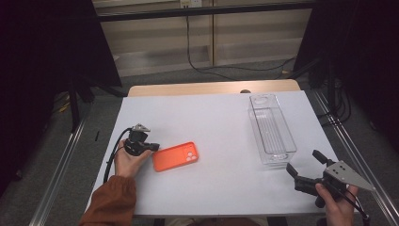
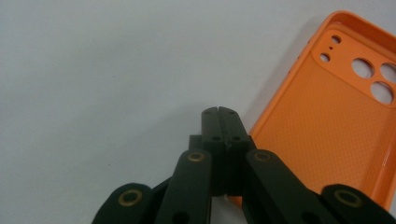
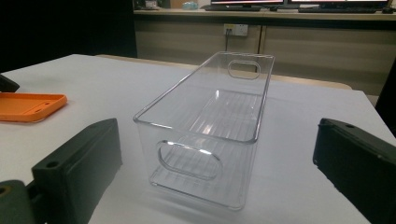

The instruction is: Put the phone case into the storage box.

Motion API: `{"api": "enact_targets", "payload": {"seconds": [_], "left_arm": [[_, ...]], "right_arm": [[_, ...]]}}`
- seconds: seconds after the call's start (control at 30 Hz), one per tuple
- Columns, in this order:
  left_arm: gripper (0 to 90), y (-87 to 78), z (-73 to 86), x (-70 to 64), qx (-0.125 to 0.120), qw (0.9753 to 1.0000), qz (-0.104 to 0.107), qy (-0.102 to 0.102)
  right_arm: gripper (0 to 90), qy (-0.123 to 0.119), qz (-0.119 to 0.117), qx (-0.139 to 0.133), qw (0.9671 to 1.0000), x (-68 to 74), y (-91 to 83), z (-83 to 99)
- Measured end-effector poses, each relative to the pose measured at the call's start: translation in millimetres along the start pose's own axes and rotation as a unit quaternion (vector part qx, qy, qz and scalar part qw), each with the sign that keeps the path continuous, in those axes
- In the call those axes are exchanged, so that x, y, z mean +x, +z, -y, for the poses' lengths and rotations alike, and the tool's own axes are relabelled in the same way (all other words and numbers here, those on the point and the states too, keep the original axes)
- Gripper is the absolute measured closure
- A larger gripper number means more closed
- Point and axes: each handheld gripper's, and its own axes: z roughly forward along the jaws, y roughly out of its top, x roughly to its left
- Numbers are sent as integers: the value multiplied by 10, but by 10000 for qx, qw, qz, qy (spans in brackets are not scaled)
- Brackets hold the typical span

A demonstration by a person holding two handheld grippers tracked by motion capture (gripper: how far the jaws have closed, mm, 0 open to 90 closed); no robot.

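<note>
Surface: white sheet [image 1: 211, 122] over a wooden top, dark room beyond.
Left tool [image 2: 222, 112]: jaws pressed shut, empty, touching the orange phone case [image 1: 175, 156] lying near-left.
Right tool [image 1: 305, 165]: jaws spread wide, empty, facing the clear bin [image 1: 271, 128] at far right.
Risk: shut jaws may shove the case instead of gripping.
Obstacles: none between case and bin.

Left tongs [image 1: 155, 147] closed, right tongs [image 1: 305, 162] agape

1 orange phone case [image 1: 175, 156], 1 clear plastic bin [image 1: 271, 128]. 2 grippers: left gripper [image 1: 154, 147] & right gripper [image 1: 303, 161]. All on 1 table [image 1: 207, 117].
</note>
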Motion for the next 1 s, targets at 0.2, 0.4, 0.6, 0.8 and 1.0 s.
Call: {"api": "enact_targets", "payload": {"seconds": [0.2, 0.4, 0.6, 0.8, 1.0], "left_arm": [[900, 0, 8, -19, 73, 9999, 43, 75], [900, -4, 20, -37, 64, 9999, 59, 79], [900, -11, 21, -49, 110, 9999, 85, 85], [900, -16, 33, -54, 108, 9998, 135, 101], [900, -31, 55, -65, 99, 9998, 163, 52]], "right_arm": [[5, 4, 8, 16, 10000, 3, 0, -1], [5, 1, 3, 9, 10000, 0, 1, -1], [5, 5, 6, 4, 10000, 1, -3, -2], [5, 11, 54, -30, 10000, -9, -7, -5], [5, 6, 29, -11, 10000, -3, -3, -3]]}}
